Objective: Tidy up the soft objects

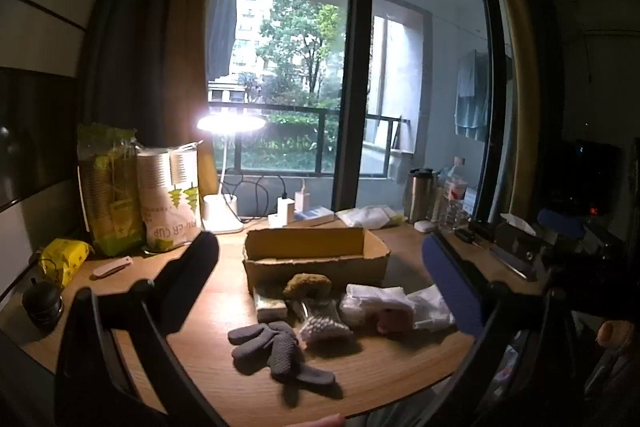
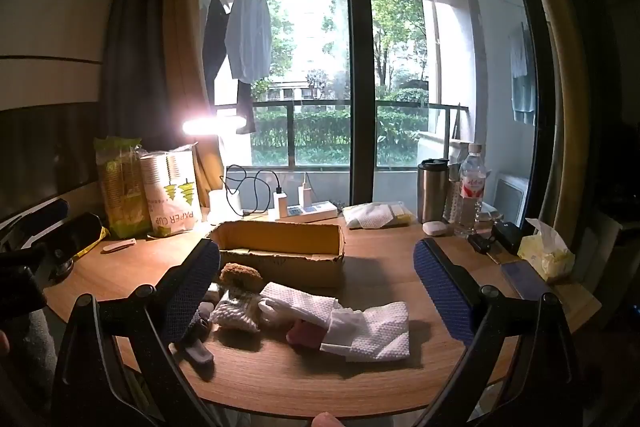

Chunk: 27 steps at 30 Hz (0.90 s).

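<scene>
Both your grippers hang empty, jaws spread wide: left gripper (image 1: pixel 324 267), right gripper (image 2: pixel 320 267). The soft stuff lies in a row on the table (image 2: pixel 280 379) just in front of the cardboard box (image 1: pixel 316 261): grey gloves (image 1: pixel 276 347), sponge (image 1: pixel 307 285), white tissue (image 2: pixel 368 331). Probably nothing sorted yet. Go for the gloves first, pinch low at the bunched middle, lift clear of the box rim, then drop inside

Left tool (image 1: pixel 326 283) jaws spread wide, empty, angled slightly down; right tool (image 2: pixel 320 291) likewise.
</scene>
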Tool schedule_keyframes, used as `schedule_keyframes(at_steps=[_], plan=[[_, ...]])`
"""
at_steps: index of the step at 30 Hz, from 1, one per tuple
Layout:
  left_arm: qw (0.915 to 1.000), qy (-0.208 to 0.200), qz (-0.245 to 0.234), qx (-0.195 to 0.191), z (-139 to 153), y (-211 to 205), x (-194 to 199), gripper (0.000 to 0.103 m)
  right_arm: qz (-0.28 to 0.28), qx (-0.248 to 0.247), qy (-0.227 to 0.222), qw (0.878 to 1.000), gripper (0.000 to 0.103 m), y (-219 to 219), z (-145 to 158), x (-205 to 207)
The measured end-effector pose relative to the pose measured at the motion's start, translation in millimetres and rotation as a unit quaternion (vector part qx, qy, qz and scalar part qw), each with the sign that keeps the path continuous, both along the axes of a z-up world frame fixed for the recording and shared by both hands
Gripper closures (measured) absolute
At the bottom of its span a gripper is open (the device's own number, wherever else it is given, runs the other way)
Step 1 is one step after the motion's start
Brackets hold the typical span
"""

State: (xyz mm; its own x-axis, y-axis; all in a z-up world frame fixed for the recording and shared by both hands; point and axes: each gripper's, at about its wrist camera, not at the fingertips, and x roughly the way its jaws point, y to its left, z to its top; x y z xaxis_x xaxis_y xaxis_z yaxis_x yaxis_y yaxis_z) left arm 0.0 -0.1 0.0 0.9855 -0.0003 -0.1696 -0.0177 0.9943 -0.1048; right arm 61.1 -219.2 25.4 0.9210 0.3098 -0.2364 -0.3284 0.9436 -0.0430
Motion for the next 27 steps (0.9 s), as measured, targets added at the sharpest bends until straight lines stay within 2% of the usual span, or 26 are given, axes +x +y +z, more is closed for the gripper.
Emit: schedule_keyframes(at_steps=[27], plan=[[1.0,0.001,0.001,0.0,-0.4,-1.8,-0.2,0.0,0.002,0.0,0.007,1.0,0.004,0.1,-4.2,3.4]])
